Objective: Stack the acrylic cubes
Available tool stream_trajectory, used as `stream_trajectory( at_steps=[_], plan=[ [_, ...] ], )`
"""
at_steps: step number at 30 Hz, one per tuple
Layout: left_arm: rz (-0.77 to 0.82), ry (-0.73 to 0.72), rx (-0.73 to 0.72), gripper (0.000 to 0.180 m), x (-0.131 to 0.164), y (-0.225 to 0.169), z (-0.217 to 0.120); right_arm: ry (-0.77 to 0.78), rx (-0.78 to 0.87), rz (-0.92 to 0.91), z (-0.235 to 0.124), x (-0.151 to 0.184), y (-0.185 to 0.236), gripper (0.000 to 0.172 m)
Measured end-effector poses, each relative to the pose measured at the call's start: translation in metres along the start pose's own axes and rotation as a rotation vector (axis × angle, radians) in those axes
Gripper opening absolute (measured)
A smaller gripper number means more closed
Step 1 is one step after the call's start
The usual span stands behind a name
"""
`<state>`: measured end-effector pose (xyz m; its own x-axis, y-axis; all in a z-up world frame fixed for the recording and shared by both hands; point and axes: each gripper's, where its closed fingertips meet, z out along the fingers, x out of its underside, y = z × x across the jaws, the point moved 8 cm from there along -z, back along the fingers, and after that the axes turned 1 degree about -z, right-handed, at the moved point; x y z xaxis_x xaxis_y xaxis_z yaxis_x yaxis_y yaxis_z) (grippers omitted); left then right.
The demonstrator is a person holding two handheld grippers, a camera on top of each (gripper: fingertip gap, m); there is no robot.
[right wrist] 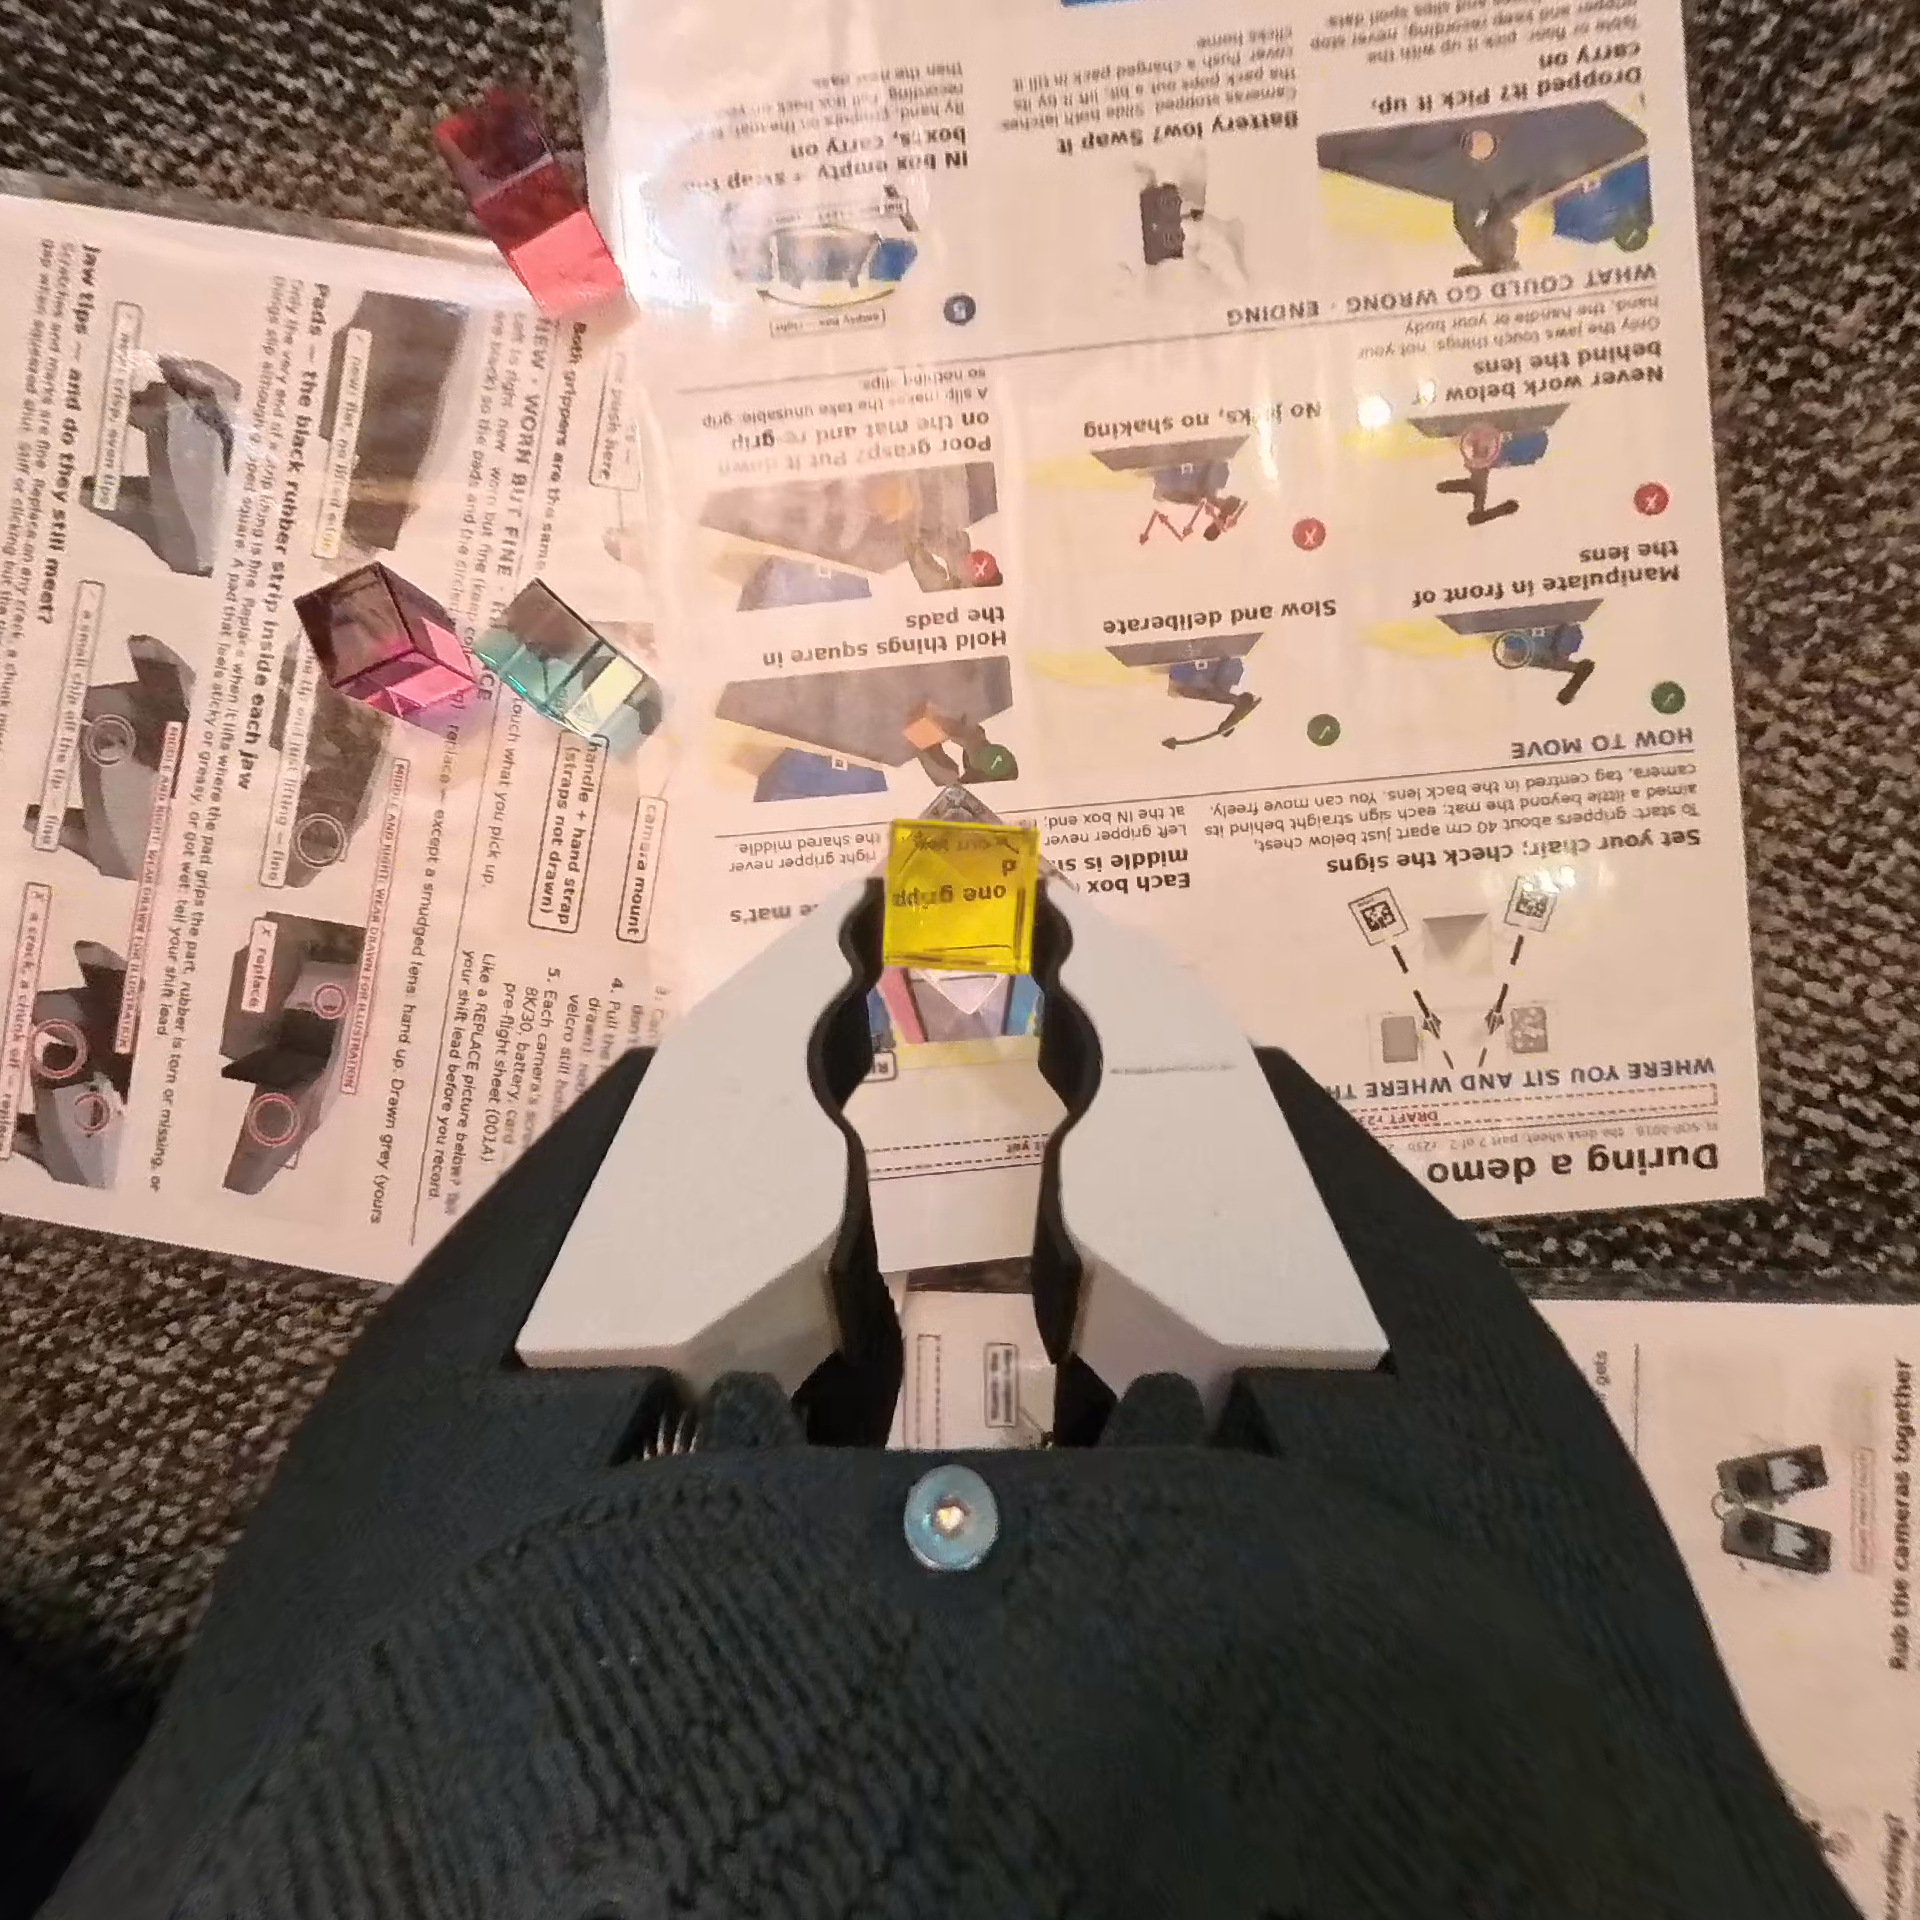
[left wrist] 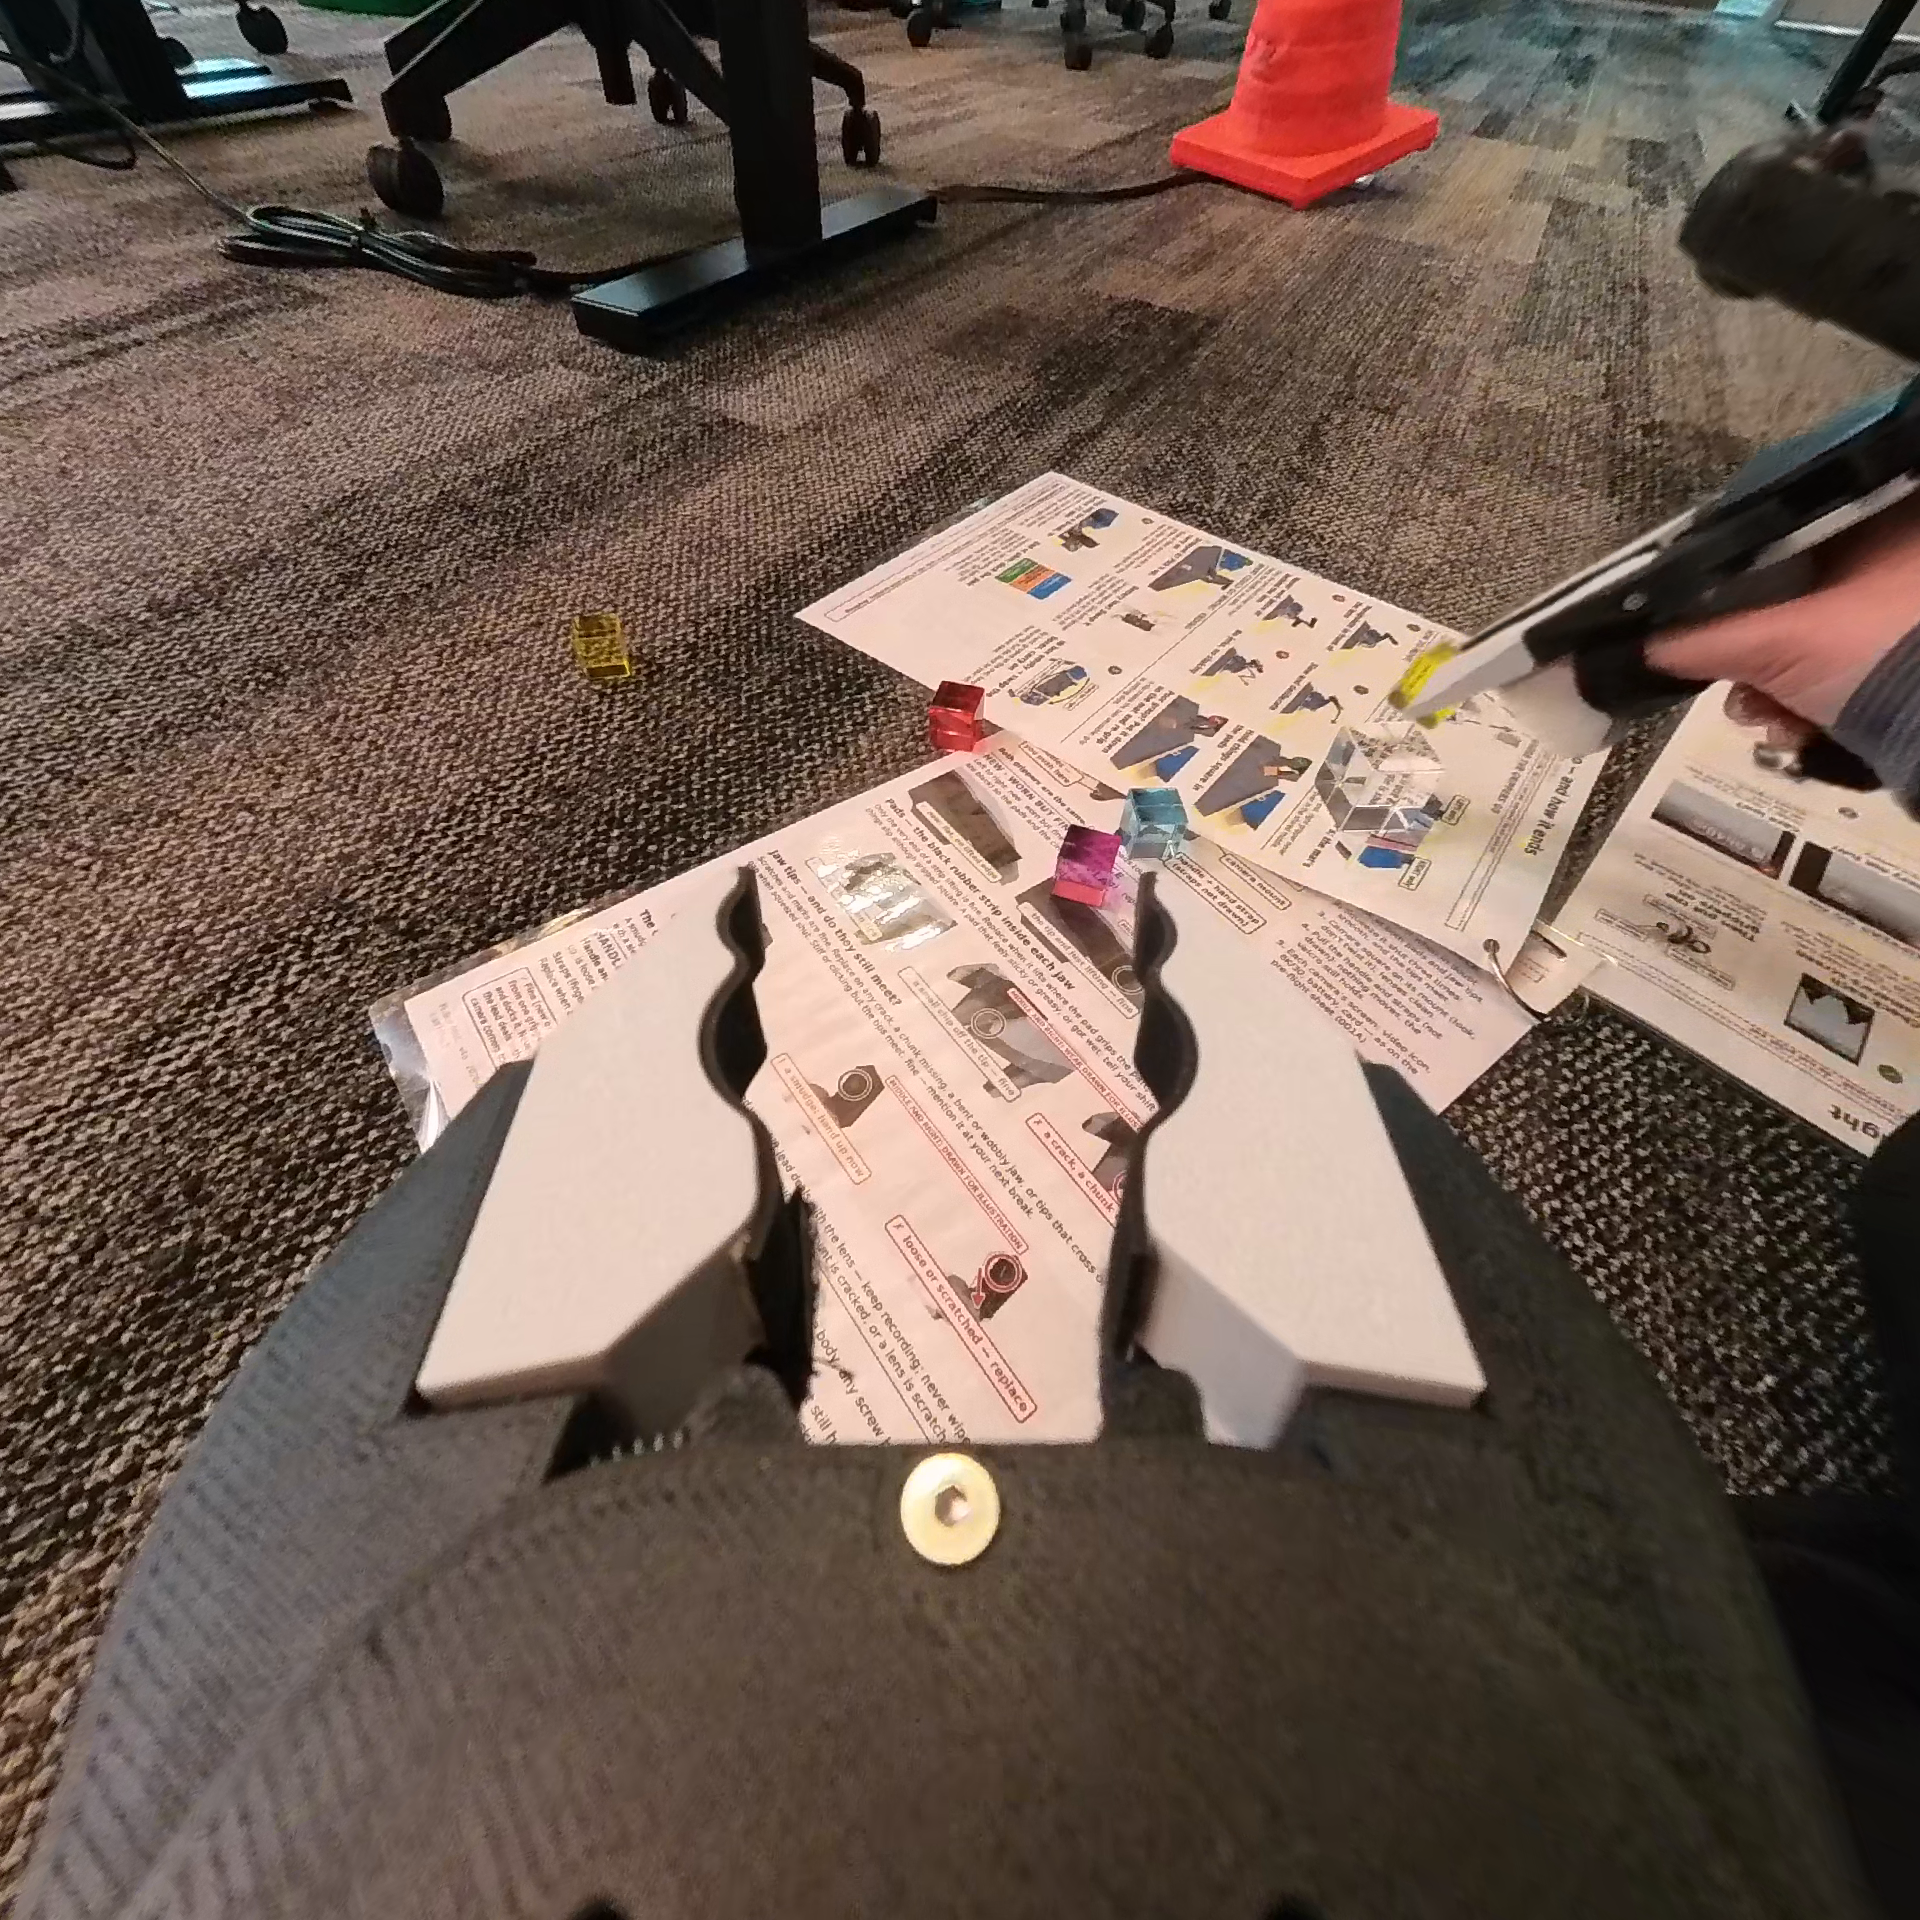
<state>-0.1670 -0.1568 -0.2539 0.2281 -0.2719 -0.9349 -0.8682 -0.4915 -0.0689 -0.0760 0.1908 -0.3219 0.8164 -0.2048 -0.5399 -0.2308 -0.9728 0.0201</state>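
Right wrist view: the right hand-held gripper (right wrist: 961,914) is clamped on a small translucent yellow plastic cube (right wrist: 958,899), its black pads pressing the cube's two sides at the fingertips. Directly beneath it sits a larger clear glass-like cube (right wrist: 956,1013), which lies on a laminated white instruction sheet (right wrist: 1351,665) spread over the grey speckled carpet (right wrist: 1818,520). In the left wrist view the yellow cube hangs just above the clear cube, apparently not touching it.

The left hand-held gripper (left wrist: 940,914) is spread wide and grips nothing; it hovers over a second laminated sheet (left wrist: 935,1091).

Left of the clear cube, a translucent magenta cube (right wrist: 390,655) and a pale blue translucent cube (right wrist: 571,675) stand close together. A translucent red cube (right wrist: 535,229) lies farther out at the sheets' edge, and another yellow cube (left wrist: 601,649) rests alone on the carpet.

As a judgement: one cube is lifted, four lie loose.
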Motion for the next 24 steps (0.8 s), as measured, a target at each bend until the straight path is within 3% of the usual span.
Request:
stream_trajectory(
  at_steps=[20, 24],
  plan=[
    [-0.001, -0.001, 0.002, 0.071, 0.000, 0.000, 0.000, 0.063, 0.026, -0.062, 0.020, 0.008, 0.004, 0.026],
    [-0.003, -0.002, 0.000, 0.072, 0.000, 0.000, 0.000, 0.046, 0.010, -0.056, 0.019, 0.008, 0.005, 0.046]
  ],
)
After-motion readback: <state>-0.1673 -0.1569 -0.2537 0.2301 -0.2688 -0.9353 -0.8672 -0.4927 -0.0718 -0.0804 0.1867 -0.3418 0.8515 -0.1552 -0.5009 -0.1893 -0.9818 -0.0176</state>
